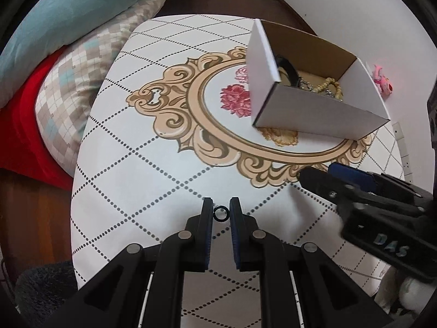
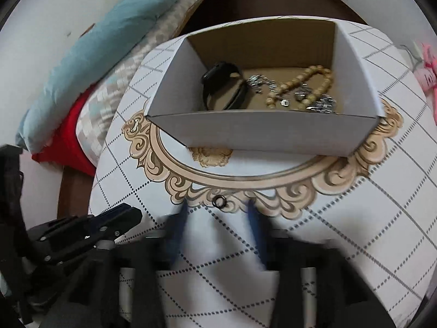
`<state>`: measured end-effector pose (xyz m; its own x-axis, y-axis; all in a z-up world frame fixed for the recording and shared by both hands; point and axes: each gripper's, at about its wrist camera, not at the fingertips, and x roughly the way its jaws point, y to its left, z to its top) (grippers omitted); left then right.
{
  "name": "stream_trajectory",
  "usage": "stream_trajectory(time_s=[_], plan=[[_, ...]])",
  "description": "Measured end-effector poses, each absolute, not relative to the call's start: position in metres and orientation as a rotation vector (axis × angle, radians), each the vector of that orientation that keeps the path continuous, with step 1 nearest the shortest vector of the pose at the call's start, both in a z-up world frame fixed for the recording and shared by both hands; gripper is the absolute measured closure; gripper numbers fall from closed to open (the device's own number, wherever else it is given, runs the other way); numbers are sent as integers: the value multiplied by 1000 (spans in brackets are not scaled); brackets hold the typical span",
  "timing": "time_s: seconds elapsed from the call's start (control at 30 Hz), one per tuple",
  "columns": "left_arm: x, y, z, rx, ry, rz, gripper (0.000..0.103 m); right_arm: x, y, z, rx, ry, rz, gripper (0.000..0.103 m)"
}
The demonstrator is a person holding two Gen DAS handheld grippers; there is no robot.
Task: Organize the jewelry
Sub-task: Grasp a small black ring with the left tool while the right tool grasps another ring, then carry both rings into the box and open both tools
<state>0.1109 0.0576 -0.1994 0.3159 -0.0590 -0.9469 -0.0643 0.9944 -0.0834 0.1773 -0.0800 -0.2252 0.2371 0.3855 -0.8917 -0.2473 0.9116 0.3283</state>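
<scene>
My left gripper (image 1: 220, 208) is shut on a small black ring (image 1: 220, 213), pinched upright between its pads just above the tablecloth. It also shows at the lower left of the right wrist view (image 2: 128, 214). My right gripper (image 2: 217, 208) is open, its blue pads blurred. A second black ring (image 2: 219, 201) lies flat on the cloth between its tips, touching neither pad. The right gripper also shows in the left wrist view (image 1: 314, 176). Behind stands a white cardboard box (image 2: 262, 132) (image 1: 314, 114) holding a black wristband (image 2: 221, 82), a beaded bracelet (image 2: 300, 82) and silver pieces (image 2: 322, 104).
The table (image 1: 142, 169) wears a white cloth with a dotted grid and a beige scroll medallion. Left of it is a bed with a blue pillow (image 1: 68, 19), checked quilt and red sheet. A pink toy (image 1: 382, 82) hangs on the wall at right.
</scene>
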Motion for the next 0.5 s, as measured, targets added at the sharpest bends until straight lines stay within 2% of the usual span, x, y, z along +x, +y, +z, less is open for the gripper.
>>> stream_trajectory(time_s=[0.1, 0.23, 0.3, 0.5], plan=[[112, 64, -204, -109, 1261, 18, 93, 179, -65, -233, 50, 1261, 420, 51], [108, 72, -208, -119, 1271, 35, 93, 176, -48, -238, -69, 1237, 391, 75], [107, 73, -209, -121, 1272, 36, 93, 173, -44, -238, -115, 1227, 381, 91], [108, 68, -195, -144, 1248, 7, 93, 168, -72, -225, 7, 1204, 382, 91]])
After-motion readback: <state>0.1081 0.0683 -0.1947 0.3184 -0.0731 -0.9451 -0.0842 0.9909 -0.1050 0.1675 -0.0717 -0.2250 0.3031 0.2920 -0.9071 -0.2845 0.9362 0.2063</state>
